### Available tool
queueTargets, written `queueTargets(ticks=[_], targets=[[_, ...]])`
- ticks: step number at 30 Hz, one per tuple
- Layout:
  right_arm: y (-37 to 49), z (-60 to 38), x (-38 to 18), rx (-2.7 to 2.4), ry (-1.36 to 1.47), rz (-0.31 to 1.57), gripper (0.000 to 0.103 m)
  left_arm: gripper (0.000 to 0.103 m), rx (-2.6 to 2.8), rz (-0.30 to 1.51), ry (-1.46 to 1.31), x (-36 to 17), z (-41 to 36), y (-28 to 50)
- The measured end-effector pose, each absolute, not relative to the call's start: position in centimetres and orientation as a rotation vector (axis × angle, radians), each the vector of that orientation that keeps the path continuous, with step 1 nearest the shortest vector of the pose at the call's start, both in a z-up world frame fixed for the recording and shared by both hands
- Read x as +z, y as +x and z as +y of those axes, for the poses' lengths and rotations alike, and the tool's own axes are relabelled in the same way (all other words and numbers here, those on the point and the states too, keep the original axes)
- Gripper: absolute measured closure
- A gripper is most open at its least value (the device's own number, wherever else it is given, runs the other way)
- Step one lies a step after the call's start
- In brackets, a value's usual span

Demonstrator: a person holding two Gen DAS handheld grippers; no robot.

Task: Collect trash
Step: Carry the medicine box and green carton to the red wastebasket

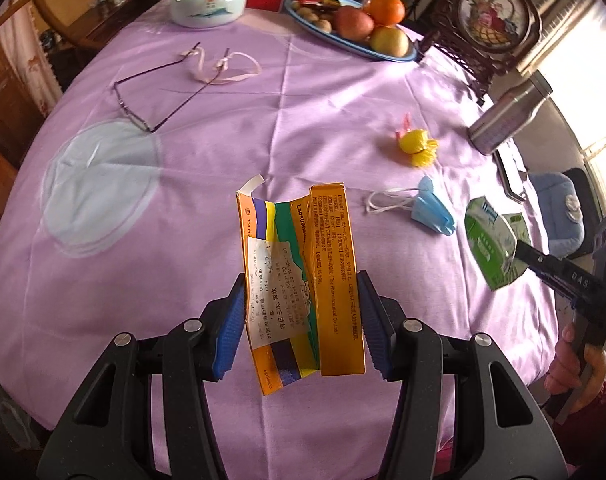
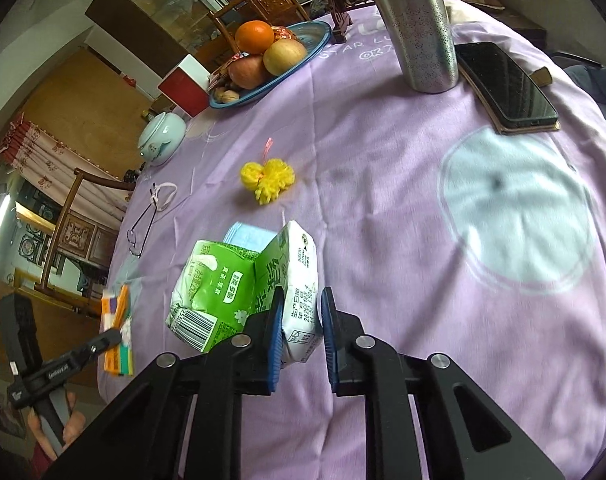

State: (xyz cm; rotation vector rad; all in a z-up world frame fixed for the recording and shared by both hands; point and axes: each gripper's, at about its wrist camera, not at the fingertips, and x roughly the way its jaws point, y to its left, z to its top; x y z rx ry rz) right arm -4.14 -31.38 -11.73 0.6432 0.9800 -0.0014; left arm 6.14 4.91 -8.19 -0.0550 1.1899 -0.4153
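My left gripper (image 1: 301, 300) is shut on a flattened orange medicine box (image 1: 303, 280) and holds it upright above the purple tablecloth (image 1: 223, 160); the box also shows in the right wrist view (image 2: 117, 330). My right gripper (image 2: 301, 320) is shut on a crushed green drink carton (image 2: 239, 288), lifted over the cloth; the carton also shows in the left wrist view (image 1: 497, 240). A blue face mask (image 1: 431, 210) and a yellow mesh net (image 1: 417, 146) lie on the table. The mask (image 2: 247, 238) is partly hidden behind the carton; the net (image 2: 269, 180) lies beyond it.
Eyeglasses (image 1: 143, 100), a pink ribbon (image 1: 223, 64), a ceramic jar (image 1: 209, 0), a fruit plate (image 1: 355, 24), a steel bottle (image 2: 419, 28), a phone (image 2: 507, 84) and a framed picture stand (image 1: 487, 20) sit on the table. Chairs ring the table.
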Motion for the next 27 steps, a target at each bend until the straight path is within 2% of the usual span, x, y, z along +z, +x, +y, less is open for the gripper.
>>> queueTargets(ticks=[15, 27], targets=[[-5.6, -28.4, -10.6, 0.027, 0.616, 0.992, 0.085, 0.05, -0.427, 1.165, -0.089, -8.0, 6.4, 6.1], [-3.5, -24.8, -9.5, 0.133, 0.558, 1.007, 0.085, 0.05, -0.298, 1.134, -0.185, -7.4, 12.3, 4.4]])
